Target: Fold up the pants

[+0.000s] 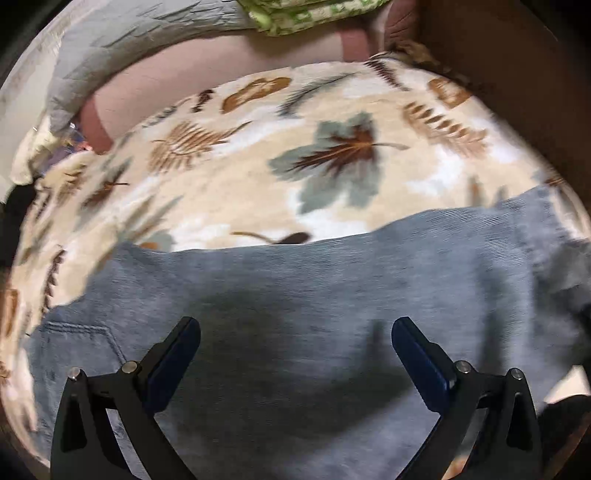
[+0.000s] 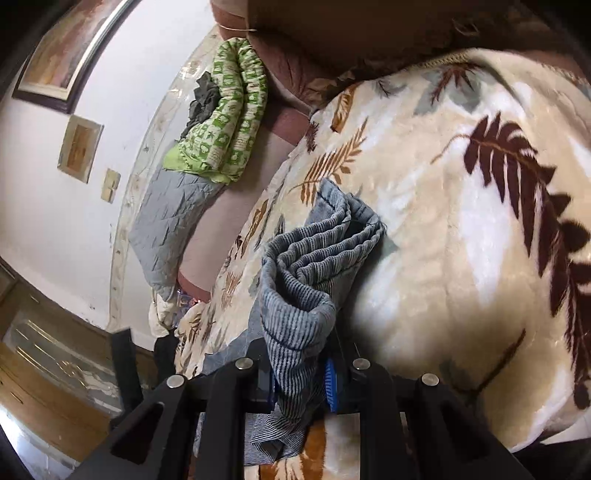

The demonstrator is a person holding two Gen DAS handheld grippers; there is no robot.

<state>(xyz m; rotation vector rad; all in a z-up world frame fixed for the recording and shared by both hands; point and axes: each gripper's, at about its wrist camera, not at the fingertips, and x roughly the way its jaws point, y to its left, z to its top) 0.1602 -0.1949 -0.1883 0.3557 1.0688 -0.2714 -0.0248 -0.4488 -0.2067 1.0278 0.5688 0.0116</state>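
Blue-grey corduroy pants (image 1: 295,314) lie spread on a cream blanket with a leaf print (image 1: 258,166). A back pocket (image 1: 77,343) shows at the lower left of the left wrist view. My left gripper (image 1: 295,332) hovers over the pants, pointing steeply down, its blue pads wide apart with only flat cloth below them. In the right wrist view my right gripper (image 2: 299,380) is shut on a bunched fold of the pants (image 2: 306,273). That cloth rises in rolled layers from between the blue pads (image 2: 330,384), lifted off the blanket (image 2: 443,240).
A folded green patterned quilt (image 2: 229,122) and a grey quilted pillow (image 2: 173,218) lie on the pink sheet beside a white wall with framed pictures (image 2: 66,55). A brown headboard or cover (image 2: 351,29) borders the blanket's far edge. Wooden floor (image 2: 40,413) shows at lower left.
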